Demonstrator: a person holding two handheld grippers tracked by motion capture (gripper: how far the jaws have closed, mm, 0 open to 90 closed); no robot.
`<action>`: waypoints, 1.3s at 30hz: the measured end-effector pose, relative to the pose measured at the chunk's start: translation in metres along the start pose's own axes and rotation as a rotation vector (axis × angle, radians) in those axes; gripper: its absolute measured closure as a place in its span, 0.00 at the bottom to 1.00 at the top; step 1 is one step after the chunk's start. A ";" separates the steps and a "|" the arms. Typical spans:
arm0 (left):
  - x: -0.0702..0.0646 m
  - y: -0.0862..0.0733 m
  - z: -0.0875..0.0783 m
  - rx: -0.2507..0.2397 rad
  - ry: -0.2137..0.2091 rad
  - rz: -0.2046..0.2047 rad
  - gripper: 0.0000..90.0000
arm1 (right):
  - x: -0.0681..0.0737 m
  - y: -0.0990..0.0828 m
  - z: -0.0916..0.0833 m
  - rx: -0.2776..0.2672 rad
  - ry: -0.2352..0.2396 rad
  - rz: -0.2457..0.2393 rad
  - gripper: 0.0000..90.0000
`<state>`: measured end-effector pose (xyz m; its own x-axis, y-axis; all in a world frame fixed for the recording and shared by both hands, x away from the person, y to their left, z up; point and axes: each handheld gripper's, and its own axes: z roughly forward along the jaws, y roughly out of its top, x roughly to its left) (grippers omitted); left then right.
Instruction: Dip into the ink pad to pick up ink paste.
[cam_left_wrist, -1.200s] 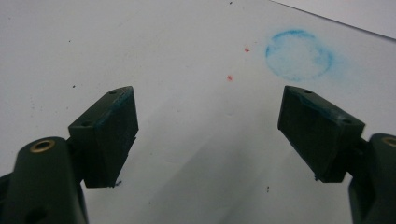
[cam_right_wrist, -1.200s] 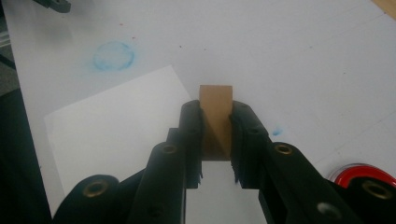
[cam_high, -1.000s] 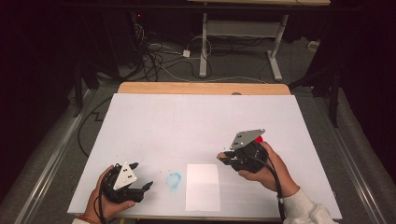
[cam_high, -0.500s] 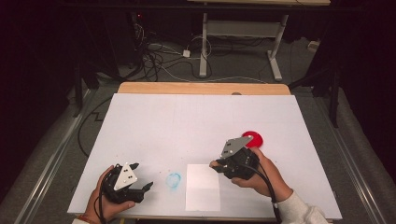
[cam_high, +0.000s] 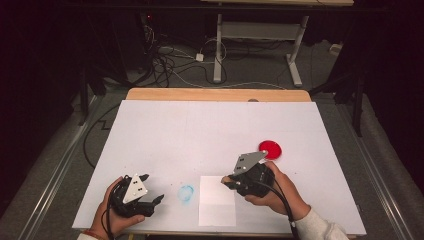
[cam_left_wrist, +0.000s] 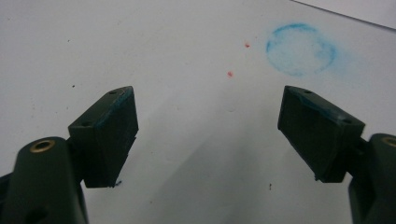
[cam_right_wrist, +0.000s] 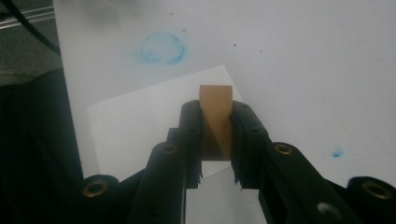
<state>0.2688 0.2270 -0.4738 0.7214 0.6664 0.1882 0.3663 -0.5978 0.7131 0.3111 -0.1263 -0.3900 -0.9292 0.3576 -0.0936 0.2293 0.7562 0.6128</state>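
right gripper (cam_right_wrist: 217, 140) jaws clamped on a tan block (cam_right_wrist: 215, 116), possibly wood, above the white paper sheet (cam_high: 217, 200). left gripper (cam_left_wrist: 208, 135) jaws wide apart, holding nothing, near a blue ring stain (cam_left_wrist: 300, 49). red disc (cam_high: 270, 149) lies on the table (cam_high: 200, 130).

One white paper sheet (cam_high: 217, 201), one red disc (cam_high: 270, 149), one blue ring stain (cam_high: 186, 193), one tan block (cam_right_wrist: 215, 112), two tools
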 end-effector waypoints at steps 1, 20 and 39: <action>0.001 0.000 0.000 0.000 -0.001 0.000 0.22 | 0.001 0.000 0.000 0.001 -0.004 0.000 0.85; 0.004 -0.001 0.002 -0.004 -0.011 -0.004 0.22 | 0.019 0.005 0.027 0.112 0.049 -0.058 0.85; 0.004 -0.002 0.002 -0.006 -0.016 -0.003 0.22 | 0.021 0.005 0.040 0.180 0.062 -0.087 0.85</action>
<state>0.2727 0.2301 -0.4758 0.7299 0.6607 0.1753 0.3647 -0.5933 0.7176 0.3039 -0.0934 -0.4202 -0.9626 0.2565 -0.0876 0.1905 0.8702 0.4544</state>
